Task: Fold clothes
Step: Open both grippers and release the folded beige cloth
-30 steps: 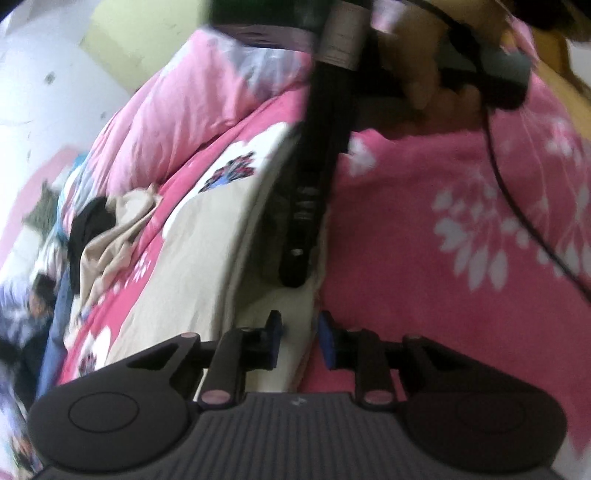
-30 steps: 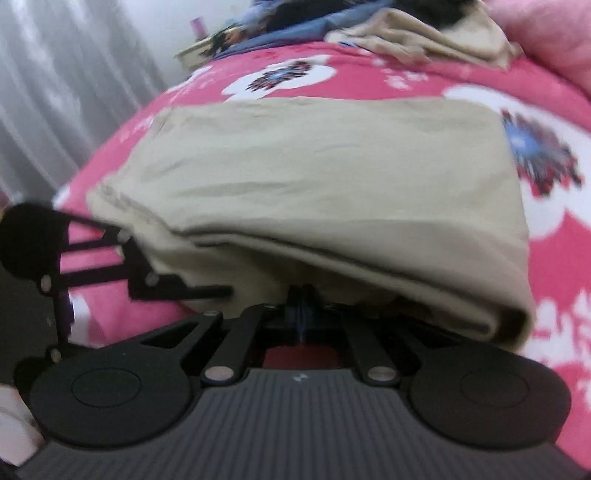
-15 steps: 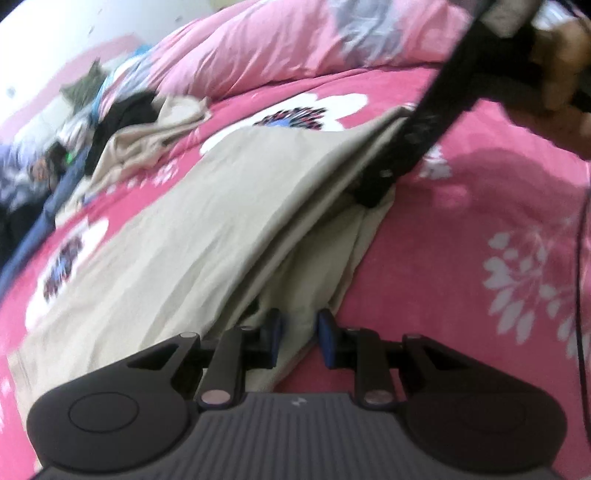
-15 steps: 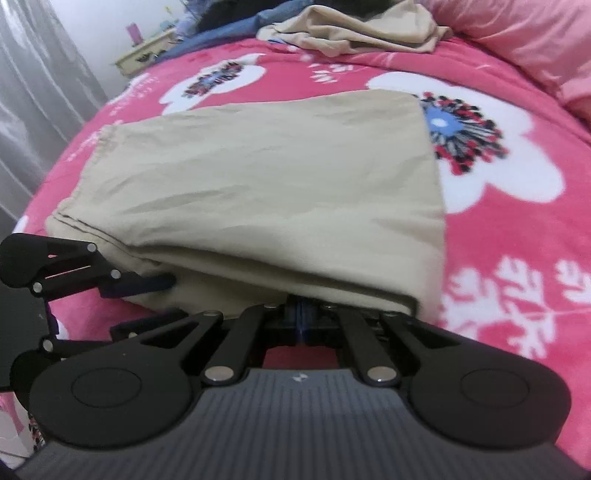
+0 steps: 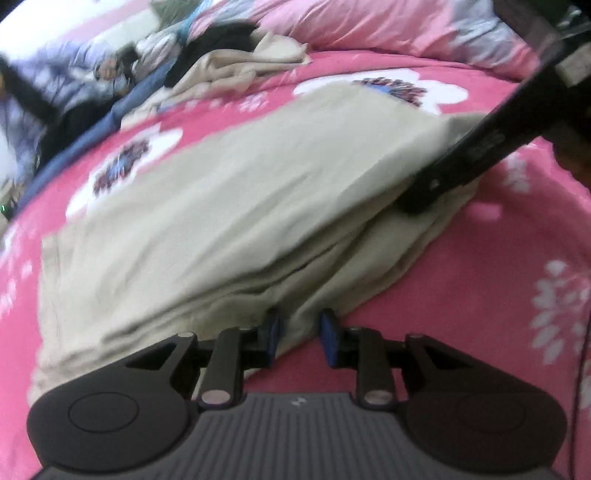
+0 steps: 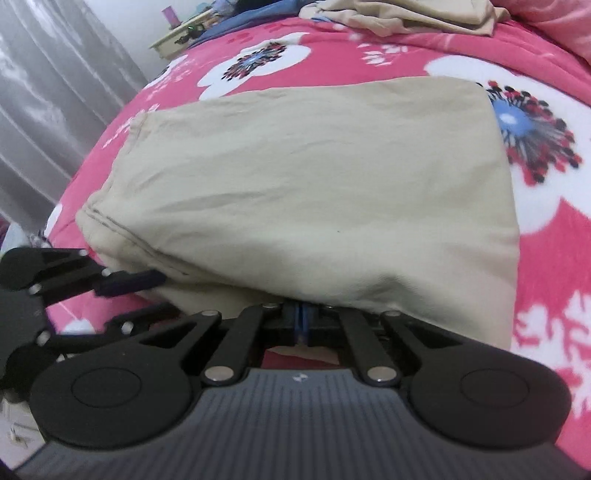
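A beige folded garment lies on the pink flowered bedspread; it also shows in the right wrist view. My left gripper is open, its blue pads either side of the garment's near edge, fabric between them. My right gripper is shut on the garment's near edge, with the cloth draped over its fingertips. The right gripper shows in the left wrist view as a dark bar reaching into the garment's right corner. The left gripper shows at the left of the right wrist view.
A second crumpled beige garment and dark clothes lie at the far side of the bed, next to a pink pillow. A grey curtain and a small bedside table stand beyond the bed's left edge.
The left wrist view has swung from looking across the bed to facing along the garment. The right gripper stays shut on the edge, and the garment looks laid flatter.
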{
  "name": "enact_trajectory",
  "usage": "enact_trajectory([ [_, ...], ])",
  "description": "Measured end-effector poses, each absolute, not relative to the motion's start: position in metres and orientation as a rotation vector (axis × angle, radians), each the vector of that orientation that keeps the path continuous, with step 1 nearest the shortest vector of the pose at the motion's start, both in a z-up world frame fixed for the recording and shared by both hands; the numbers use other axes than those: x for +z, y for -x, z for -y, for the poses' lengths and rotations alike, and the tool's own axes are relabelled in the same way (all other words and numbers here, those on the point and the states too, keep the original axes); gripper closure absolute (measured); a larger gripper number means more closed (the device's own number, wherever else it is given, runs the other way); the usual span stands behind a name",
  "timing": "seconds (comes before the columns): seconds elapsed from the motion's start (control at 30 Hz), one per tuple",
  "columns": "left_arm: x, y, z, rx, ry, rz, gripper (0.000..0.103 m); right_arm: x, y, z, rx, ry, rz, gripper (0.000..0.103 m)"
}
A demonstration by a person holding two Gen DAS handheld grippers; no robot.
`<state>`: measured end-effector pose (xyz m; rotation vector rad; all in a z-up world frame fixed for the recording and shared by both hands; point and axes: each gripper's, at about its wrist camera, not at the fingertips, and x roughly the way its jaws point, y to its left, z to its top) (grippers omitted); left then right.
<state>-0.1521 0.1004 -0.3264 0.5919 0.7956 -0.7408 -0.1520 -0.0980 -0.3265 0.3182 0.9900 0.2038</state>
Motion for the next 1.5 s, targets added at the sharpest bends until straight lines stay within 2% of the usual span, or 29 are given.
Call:
enact_trajectory([
  [0.17, -0.300, 0.140, -0.103, -0.686, -0.464, -0.881, 0.076, -0.326, 0.150, 0.103, 0.234, -0.313, -1.009, 0.103],
  [0.33, -0.316, 0.114, -0.126, -0.541, -0.380, -0.951, 0.079, -0.323, 0.147, 0.097, 0.260, -0.284, -1.006, 0.103],
  [0.73, -0.323, 0.117, -0.122, -0.521, -0.393, -0.884, 0.079, -0.279, 0.147, 0.060, 0.371, -0.011, -0.911, 0.097],
  [0.8, -0.322, 0.116, -0.122, -0.528, -0.389, -0.888, 0.079, -0.272, 0.147, 0.054, 0.389, 0.034, -0.894, 0.092],
  [0.87, -0.320, 0.116, -0.124, -0.549, -0.399, -0.894, 0.079, -0.287, 0.144, 0.044, 0.395, 0.083, -0.922, 0.079],
  [1.03, -0.317, 0.106, -0.122, -0.591, -0.402, -0.912, 0.076, -0.304, 0.150, 0.030, 0.384, 0.208, -0.923, 0.077],
  [1.17, -0.314, 0.095, -0.119, -0.621, -0.397, -0.928, 0.072, -0.280, 0.154, 0.028, 0.359, 0.199, -0.887, 0.077],
  [1.27, -0.312, 0.086, -0.117, -0.644, -0.393, -0.940, 0.071, -0.299, 0.151, 0.031, 0.308, 0.176, -0.975, 0.077],
  [1.33, -0.311, 0.081, -0.115, -0.659, -0.390, -0.948, 0.066, -0.307, 0.149, 0.038, 0.269, 0.098, -0.998, 0.077],
  [1.43, -0.309, 0.074, -0.113, -0.683, -0.385, -0.957, 0.065, -0.293, 0.133, 0.048, 0.220, -0.013, -1.032, 0.078],
  [1.5, -0.307, 0.071, -0.114, -0.700, -0.381, -0.957, 0.066, -0.278, 0.123, 0.062, 0.170, -0.082, -0.985, 0.078],
])
